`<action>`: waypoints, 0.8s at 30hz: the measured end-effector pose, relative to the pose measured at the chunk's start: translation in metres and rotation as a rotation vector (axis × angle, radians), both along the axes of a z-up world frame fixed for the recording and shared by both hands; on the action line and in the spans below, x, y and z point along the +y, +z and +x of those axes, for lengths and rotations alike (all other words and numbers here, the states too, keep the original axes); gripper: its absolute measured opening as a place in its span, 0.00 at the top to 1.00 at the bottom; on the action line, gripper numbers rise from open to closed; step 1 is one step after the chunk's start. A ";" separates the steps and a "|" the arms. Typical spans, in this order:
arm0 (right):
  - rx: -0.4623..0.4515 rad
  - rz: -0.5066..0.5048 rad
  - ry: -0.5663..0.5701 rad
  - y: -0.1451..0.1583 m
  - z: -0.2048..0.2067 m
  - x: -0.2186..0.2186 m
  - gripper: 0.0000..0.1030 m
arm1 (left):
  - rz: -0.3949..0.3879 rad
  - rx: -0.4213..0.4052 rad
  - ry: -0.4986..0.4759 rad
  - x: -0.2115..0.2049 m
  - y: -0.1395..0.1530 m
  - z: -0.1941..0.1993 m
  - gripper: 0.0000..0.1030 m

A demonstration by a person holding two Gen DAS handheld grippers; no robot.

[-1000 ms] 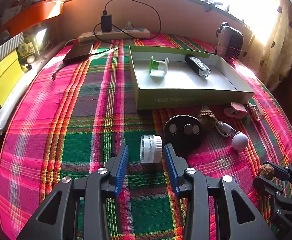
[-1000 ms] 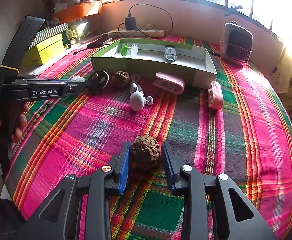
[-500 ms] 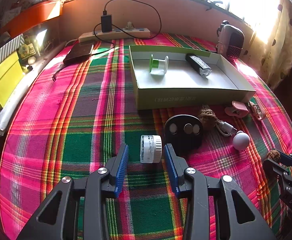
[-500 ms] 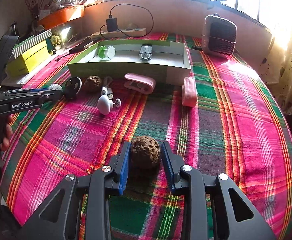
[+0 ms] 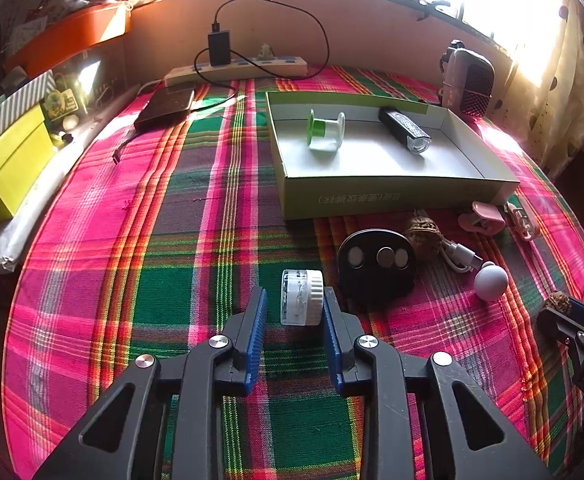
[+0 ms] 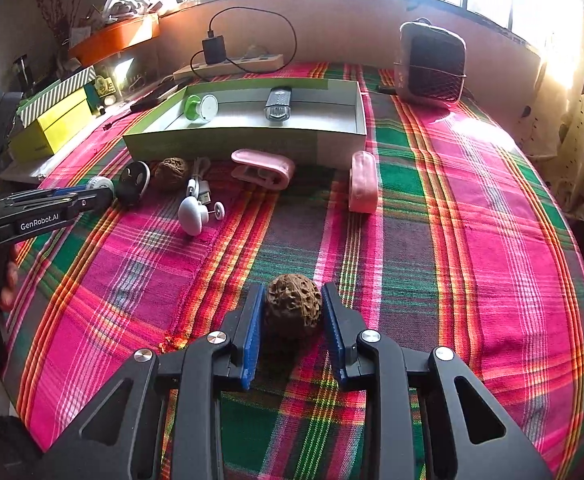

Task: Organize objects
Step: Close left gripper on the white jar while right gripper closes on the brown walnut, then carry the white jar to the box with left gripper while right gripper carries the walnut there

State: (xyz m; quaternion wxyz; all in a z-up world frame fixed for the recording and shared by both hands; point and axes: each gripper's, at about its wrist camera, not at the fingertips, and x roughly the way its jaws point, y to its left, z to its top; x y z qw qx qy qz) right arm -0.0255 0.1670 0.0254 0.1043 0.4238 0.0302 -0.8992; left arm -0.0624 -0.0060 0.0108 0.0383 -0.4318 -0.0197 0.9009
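Note:
My left gripper (image 5: 295, 304) is open around a small white jar (image 5: 302, 297) lying on the plaid cloth; a gap shows on its left side. My right gripper (image 6: 292, 304) is shut on a brown walnut (image 6: 293, 305) and holds it above the cloth; it shows at the right edge of the left wrist view (image 5: 556, 301). The green tray (image 5: 392, 196) holds a green spool (image 5: 326, 130) and a black bike light (image 5: 406, 134). A second walnut (image 6: 171, 172), a black disc (image 5: 376, 266), a white knob (image 6: 191, 214), a white cable (image 5: 458, 254) and two pink clips (image 6: 263, 168) lie in front of it.
A small heater (image 6: 432, 64) stands at the back right. A power strip (image 5: 235, 70) with a charger lies along the back wall. A dark power bank (image 5: 165, 108) lies back left. Yellow boxes (image 5: 7, 164) sit on the left ledge.
My right gripper has lifted and carried the walnut back and to the right. My left gripper has stayed around the white jar.

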 end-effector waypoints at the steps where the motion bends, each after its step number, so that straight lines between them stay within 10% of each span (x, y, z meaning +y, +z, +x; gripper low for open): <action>1: 0.000 0.002 0.000 0.000 0.000 0.000 0.71 | -0.002 0.000 0.004 -0.001 0.000 0.000 0.80; 24: 0.004 0.011 0.001 -0.001 0.002 0.000 0.71 | -0.032 0.006 0.014 -0.002 0.000 0.001 0.84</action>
